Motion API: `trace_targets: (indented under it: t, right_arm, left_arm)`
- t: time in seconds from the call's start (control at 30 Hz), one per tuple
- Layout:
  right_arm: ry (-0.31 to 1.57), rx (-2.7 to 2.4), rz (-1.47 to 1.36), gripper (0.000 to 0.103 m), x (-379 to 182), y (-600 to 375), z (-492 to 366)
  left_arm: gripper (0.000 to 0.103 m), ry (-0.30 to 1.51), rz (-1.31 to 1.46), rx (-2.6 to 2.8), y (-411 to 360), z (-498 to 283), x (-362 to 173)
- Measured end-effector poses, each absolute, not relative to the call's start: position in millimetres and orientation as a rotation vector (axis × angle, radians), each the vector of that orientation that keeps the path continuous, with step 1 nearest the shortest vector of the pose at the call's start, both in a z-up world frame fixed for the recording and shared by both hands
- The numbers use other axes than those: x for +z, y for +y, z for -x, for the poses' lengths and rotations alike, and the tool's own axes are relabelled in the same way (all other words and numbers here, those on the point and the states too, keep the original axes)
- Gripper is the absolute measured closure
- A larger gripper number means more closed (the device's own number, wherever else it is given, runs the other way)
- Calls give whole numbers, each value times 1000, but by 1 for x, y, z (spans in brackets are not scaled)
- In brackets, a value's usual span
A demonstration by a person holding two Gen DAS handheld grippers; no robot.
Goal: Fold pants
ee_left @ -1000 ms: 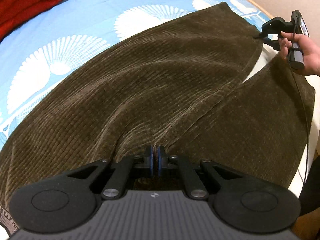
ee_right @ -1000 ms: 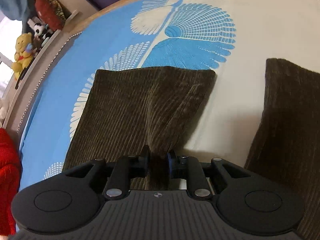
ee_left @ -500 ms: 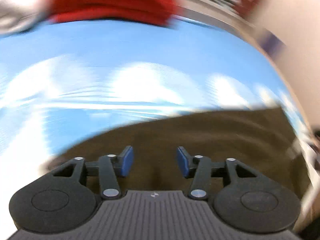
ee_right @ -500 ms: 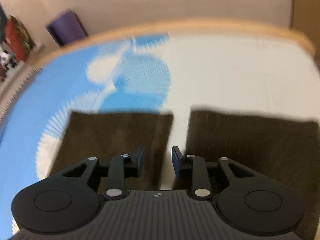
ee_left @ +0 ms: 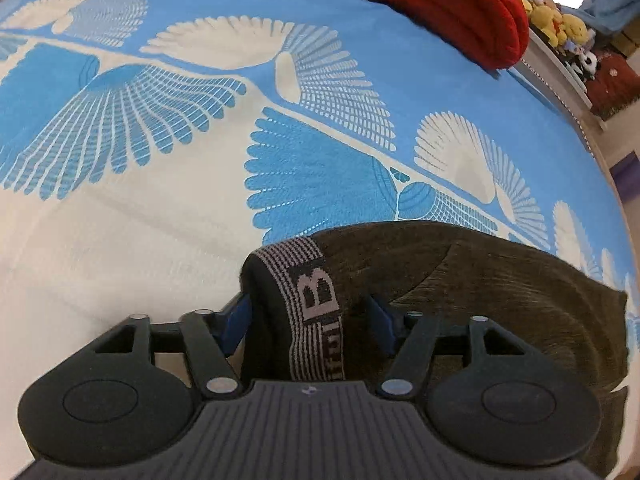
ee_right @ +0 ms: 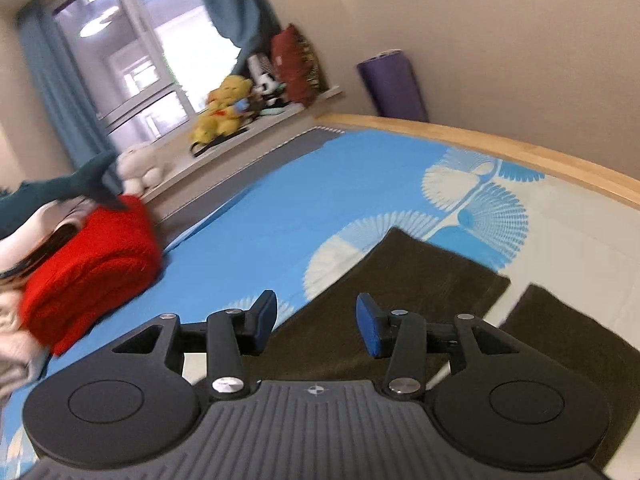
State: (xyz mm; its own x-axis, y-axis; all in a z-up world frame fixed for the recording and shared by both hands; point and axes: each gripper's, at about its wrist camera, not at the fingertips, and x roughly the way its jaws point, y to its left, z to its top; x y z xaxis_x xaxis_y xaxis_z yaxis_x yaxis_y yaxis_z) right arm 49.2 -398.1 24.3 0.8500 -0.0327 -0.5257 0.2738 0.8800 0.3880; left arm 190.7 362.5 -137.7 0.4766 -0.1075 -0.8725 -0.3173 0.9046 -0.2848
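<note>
Dark brown corduroy pants (ee_left: 500, 280) lie flat on the blue and white bedsheet (ee_left: 120, 220). Their striped elastic waistband (ee_left: 312, 292), marked with a letter B, is folded over at the near corner. My left gripper (ee_left: 308, 316) is open astride that corner, its blue pads (ee_left: 236, 316) standing on either side of the band without clearly pressing it. In the right wrist view the two leg ends (ee_right: 400, 280) lie side by side with a strip of sheet between them. My right gripper (ee_right: 316, 316) hovers above them, its jaws opening with nothing between them.
A folded red blanket (ee_right: 92, 264) lies on the bed's far side, also seen as the red blanket (ee_left: 440, 0) in the left view. Plush toys (ee_right: 224, 116) line the window sill. A wooden bed rail (ee_right: 520, 152) and a purple roll (ee_right: 392, 88) stand by the wall.
Both grippers let go of the fabric and opened. The left one swung along the pants to the waistband corner. The right one rose off the leg end and tilted up towards the window.
</note>
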Motion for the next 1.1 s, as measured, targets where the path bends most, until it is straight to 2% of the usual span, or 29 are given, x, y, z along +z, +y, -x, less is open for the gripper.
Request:
trace_targets:
  t: [0.03, 0.07, 0.2, 0.37, 0.4, 0.47, 0.57, 0.6, 0.63, 0.67, 0.7, 0.87, 0.9, 1.03, 1.1]
  right_arm:
    - [549, -174, -450, 57, 19, -396, -40]
    - [575, -195, -445, 57, 16, -395, -34]
    - [564, -270, -463, 57, 14, -408, -22]
    - [599, -287, -474, 57, 5, -423, -9]
    - [602, -285, -492, 57, 6, -424, -5]
    - [604, -284, -497, 57, 4, -427, -4]
    - [612, -258, -509, 57, 2, -424, -8]
    - [610, -237, -521, 57, 3, -422, -9]
    - [609, -219, -529, 57, 5, -419, -10]
    - [608, -195, -531, 57, 7, -417, -12]
    - [607, -178, -528, 57, 8, -414, -14]
    - [615, -105, -520, 57, 13, -397, -16]
    - [620, -95, -523, 57, 13, -394, -16]
    - [645, -55, -496, 57, 13, -380, -14]
    - [646, -38, -474, 57, 15, -374, -14]
  left_arm:
    - [66, 1073, 410, 138, 360, -191, -139]
    - [75, 1065, 403, 128, 360, -192, -136]
    - [77, 901, 409, 154, 369, -182, -101]
    - [71, 1003, 438, 235, 368, -171, -88]
    - [68, 994, 433, 238, 368, -165, -75]
    - [52, 986, 419, 250, 367, -150, -51]
    - [51, 1031, 426, 224, 367, -122, -27]
    - [49, 1048, 422, 216, 364, -112, -24]
    - [43, 1067, 420, 208, 361, -98, -24]
    - [38, 1082, 423, 199, 359, -86, -26]
    - [37, 1100, 425, 187, 354, -73, -32]
    - [36, 1165, 440, 188, 333, -25, -96]
    - [37, 1228, 447, 182, 330, -22, -110]
    - [30, 1218, 321, 155, 312, -19, -114]
    - [30, 1225, 285, 152, 309, -19, -119]
